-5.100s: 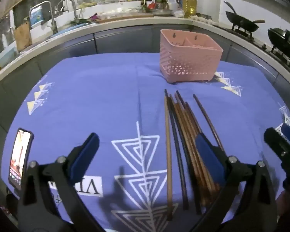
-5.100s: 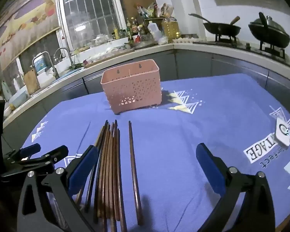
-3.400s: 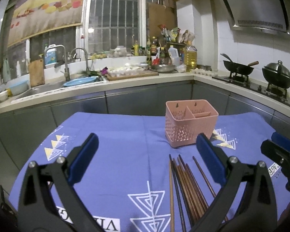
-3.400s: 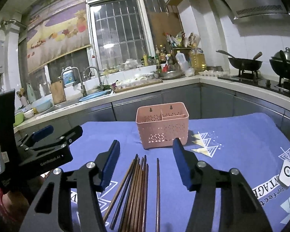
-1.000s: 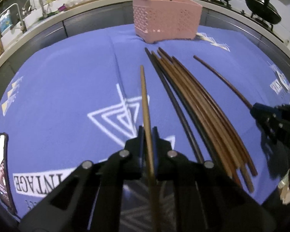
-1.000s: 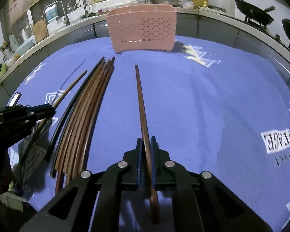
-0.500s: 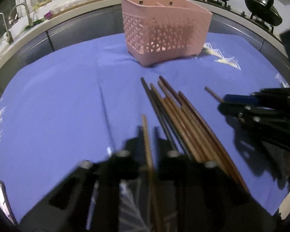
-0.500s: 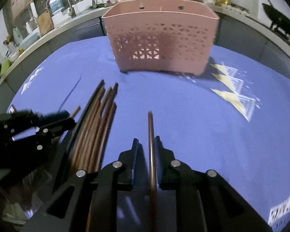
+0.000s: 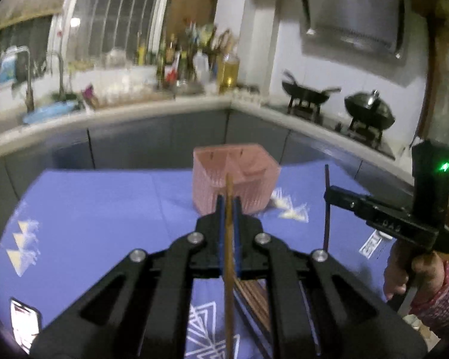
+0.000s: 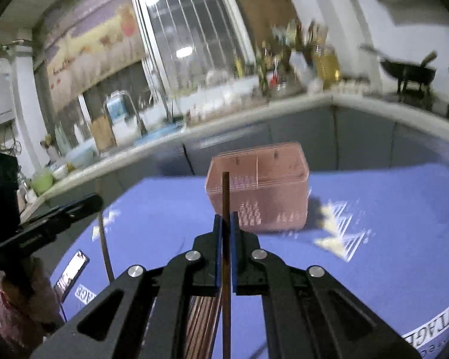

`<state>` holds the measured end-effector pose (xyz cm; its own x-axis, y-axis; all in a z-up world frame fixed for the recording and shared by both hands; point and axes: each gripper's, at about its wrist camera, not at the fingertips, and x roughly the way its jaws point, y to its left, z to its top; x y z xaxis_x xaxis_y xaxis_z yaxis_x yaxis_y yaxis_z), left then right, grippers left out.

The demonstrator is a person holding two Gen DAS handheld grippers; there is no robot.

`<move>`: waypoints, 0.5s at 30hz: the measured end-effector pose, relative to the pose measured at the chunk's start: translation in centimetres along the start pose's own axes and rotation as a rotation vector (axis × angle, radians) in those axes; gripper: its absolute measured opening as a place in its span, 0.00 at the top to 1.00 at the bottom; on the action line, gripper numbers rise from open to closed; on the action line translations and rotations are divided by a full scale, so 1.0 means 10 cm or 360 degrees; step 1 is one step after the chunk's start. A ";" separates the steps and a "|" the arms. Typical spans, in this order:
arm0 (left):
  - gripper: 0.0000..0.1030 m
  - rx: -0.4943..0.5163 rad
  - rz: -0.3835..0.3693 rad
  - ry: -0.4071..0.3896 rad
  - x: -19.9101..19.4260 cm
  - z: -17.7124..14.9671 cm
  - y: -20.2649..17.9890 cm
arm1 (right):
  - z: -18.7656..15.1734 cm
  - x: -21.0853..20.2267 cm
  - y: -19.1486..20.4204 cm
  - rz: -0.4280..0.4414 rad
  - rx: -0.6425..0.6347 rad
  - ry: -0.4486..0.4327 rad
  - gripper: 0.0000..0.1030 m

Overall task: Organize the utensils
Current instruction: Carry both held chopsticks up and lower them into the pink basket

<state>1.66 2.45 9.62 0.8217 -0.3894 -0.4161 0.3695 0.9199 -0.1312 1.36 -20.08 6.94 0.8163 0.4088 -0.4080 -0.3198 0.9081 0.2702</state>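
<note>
Chopsticks (image 9: 229, 197) clamped in both tongs (image 9: 228, 209); cloth lettering (image 10: 428, 338) blurred, unreadable.

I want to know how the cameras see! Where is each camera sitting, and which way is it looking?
Left wrist view: sits on the left gripper, looking along its light chopstick toward the pink basket; the person's right hand shows.
Right wrist view: sits on the right gripper, looking along its dark chopstick at the basket; a patterned sleeve shows.
Both share the basket, the blue cloth, and the other gripper.
</note>
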 end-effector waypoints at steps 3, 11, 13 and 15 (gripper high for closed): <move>0.96 -0.0012 -0.0002 -0.0014 -0.06 0.03 -0.02 | 0.00 -0.13 -0.02 -0.0034 -0.0003 -0.0069 0.95; 0.96 0.0032 0.0020 -0.0029 -0.15 0.06 -0.07 | 0.00 -0.14 -0.03 -0.0053 0.0011 -0.0084 0.95; 0.96 0.0034 0.0014 -0.0035 -0.11 0.13 -0.08 | 0.06 -0.13 -0.01 -0.0036 0.0015 -0.0077 0.95; 0.96 0.0030 -0.0010 -0.0048 -0.05 0.31 -0.08 | 0.22 -0.12 -0.01 -0.0009 0.0025 -0.0108 0.95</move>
<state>2.31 1.80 12.75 0.8320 -0.3964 -0.3880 0.3823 0.9166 -0.1167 1.47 -20.89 9.28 0.8489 0.3963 -0.3498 -0.3079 0.9086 0.2823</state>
